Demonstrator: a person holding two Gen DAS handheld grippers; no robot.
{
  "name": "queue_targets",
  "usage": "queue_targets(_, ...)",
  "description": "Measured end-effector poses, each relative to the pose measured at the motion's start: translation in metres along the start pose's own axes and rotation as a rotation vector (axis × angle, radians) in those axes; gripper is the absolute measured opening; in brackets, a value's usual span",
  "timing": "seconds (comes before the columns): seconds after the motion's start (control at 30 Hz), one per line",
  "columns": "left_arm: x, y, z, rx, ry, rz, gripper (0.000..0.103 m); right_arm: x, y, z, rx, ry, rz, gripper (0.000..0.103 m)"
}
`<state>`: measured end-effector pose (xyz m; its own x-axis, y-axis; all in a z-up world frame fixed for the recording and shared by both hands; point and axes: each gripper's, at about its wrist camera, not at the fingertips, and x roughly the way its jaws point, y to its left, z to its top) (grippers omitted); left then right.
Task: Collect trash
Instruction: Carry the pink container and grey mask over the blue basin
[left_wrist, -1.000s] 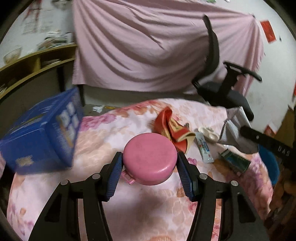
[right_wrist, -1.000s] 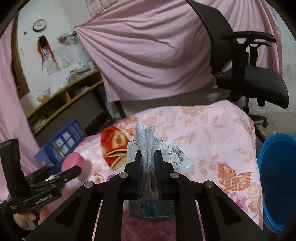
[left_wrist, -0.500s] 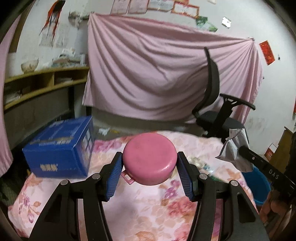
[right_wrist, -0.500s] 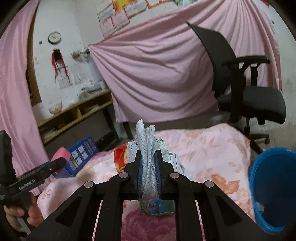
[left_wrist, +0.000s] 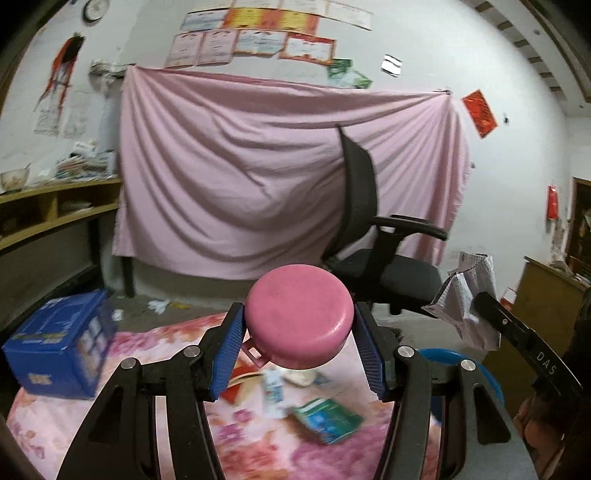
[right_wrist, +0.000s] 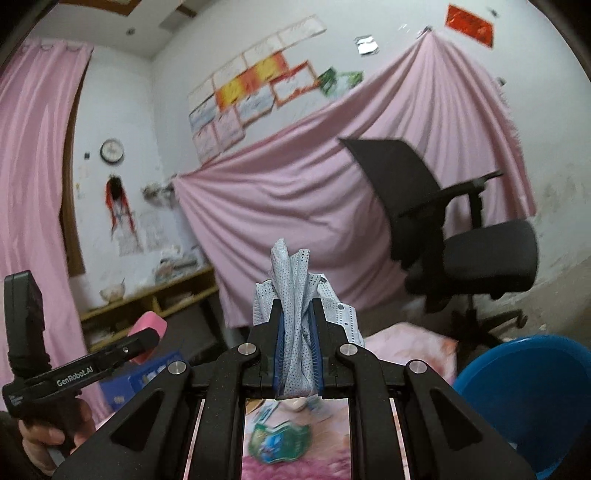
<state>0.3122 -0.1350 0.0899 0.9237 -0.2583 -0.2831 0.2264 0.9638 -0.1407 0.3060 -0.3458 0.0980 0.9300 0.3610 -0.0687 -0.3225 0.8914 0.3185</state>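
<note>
- the left gripper (left_wrist: 298, 345) is clamping a round pink lid (left_wrist: 297, 315) between its blue pads (left_wrist: 226, 347), jaws spread wide to span it, one pad pressing on each side; a small tab is sticking out at the lid's lower left.
- the lid is hanging in the air above the floral bedspread (left_wrist: 155, 343), clear of everything lying on it.
- the right gripper (right_wrist: 298, 345) is pinching a crumpled pale blue face mask (right_wrist: 293, 295), jaws nearly closed on it; the mask is bunching up above the fingertips and trailing down between them.
- in the left wrist view the same mask (left_wrist: 467, 295) is showing at the right, held up in the air above the blue bin (left_wrist: 480, 373).
- the blue bin (right_wrist: 532, 391) is sitting low at the right of the bed's edge, its inside not readable.
- a green and blue wrapper (left_wrist: 325, 419), a small white tube (left_wrist: 273, 387) and a red packet (left_wrist: 240, 387) are lying blurred on the bedspread below the lid.
- a blue cardboard box (left_wrist: 59, 343) is resting on the left side of the bed.
- a black office chair (left_wrist: 373, 240) is standing beyond the bed, in front of a pink cloth (left_wrist: 240, 184) draped on the wall.
</note>
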Motion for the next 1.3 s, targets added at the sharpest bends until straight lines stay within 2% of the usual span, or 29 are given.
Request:
queue_targets(0.37,0.033,-0.075,0.005,0.07,0.007,-0.145,0.053,-0.049,-0.056,0.017,0.008,-0.075,-0.138,0.011)
queue_targets(0.67,0.072,-0.119,-0.008,0.058,0.14,-0.215,0.053,-0.072,-0.1,0.019,0.087,-0.085,-0.249,0.011)
queue_targets(0.9,0.091,-0.146,-0.017,0.096,0.202,-0.238,0.053,-0.077,-0.126,0.016,0.151,-0.064,-0.301,0.011)
queue_targets(1.3,0.109,-0.178,-0.038,0.186,0.27,-0.231,0.053,-0.08,-0.155,0.005,0.209,0.013,-0.387,0.011)
